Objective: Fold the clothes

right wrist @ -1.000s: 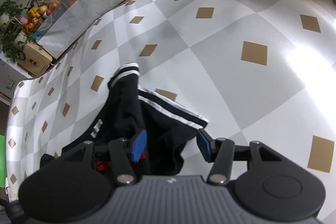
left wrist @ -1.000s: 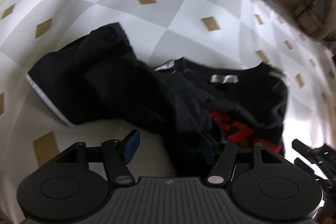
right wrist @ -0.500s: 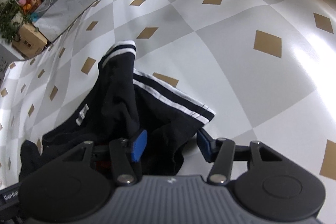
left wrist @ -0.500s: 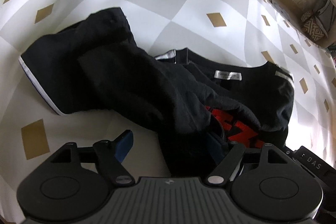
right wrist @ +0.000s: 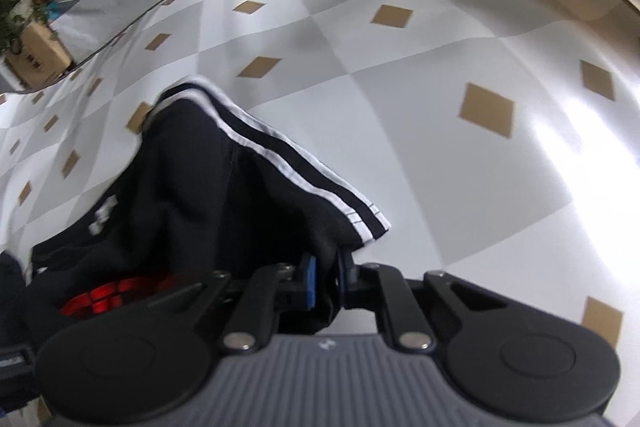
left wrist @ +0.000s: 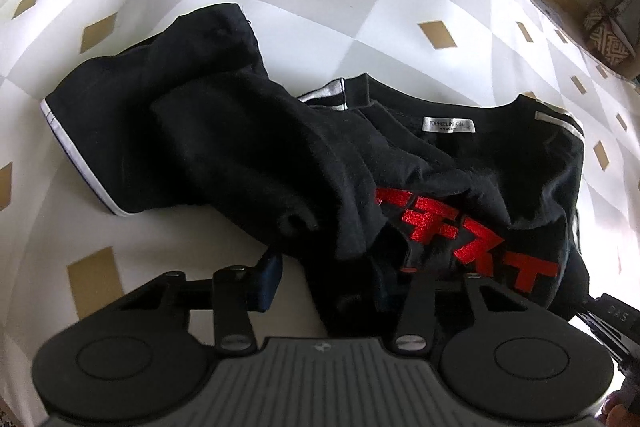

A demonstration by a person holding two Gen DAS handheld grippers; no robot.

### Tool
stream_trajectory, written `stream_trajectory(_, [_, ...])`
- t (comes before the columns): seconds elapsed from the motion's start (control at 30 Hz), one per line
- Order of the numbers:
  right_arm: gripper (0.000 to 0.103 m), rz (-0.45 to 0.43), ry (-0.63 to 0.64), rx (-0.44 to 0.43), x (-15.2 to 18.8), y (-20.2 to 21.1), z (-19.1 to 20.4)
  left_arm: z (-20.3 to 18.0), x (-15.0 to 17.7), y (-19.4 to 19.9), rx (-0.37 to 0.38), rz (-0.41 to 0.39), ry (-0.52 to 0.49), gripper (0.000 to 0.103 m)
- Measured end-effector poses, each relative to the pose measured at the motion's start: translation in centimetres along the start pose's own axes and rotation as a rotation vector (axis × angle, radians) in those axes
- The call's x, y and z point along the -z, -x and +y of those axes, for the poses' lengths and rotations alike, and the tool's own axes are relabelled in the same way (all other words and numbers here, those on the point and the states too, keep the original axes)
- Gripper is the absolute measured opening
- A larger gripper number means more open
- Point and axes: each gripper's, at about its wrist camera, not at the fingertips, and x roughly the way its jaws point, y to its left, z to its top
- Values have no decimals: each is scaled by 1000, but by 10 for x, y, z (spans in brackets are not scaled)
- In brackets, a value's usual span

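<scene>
1. Shirt (left wrist: 248,147), black with red lettering, lies crumpled on the checked table (left wrist: 360,7); its collar label faces away from both grippers.
2. Right gripper (right wrist: 325,281): jaws shut on the shirt's hem by the striped sleeve.
3. Left gripper (left wrist: 336,281): jaws closing, hem fabric between them; pad contact cannot be confirmed.
4. Judgement: both hold the near edge, so the fold runs toward the label.

1 black shirt (left wrist: 248,147), 2 claws (right wrist: 325,281).
</scene>
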Motion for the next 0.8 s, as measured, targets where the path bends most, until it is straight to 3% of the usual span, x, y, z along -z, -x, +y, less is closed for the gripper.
stream_trajectory(0.23, [10, -7, -36, 64, -8, -2, -21, 25, -13, 4, -26, -11, -4, 44])
stream_trajectory(0.5, [11, 9, -15, 120, -11, -3, -33, 33, -27, 11, -82, -44, -80, 44])
stream_trajectory(0.8, [23, 35, -48, 152, -13, 1, -45, 60, -30, 6, -72, 18, -62, 53])
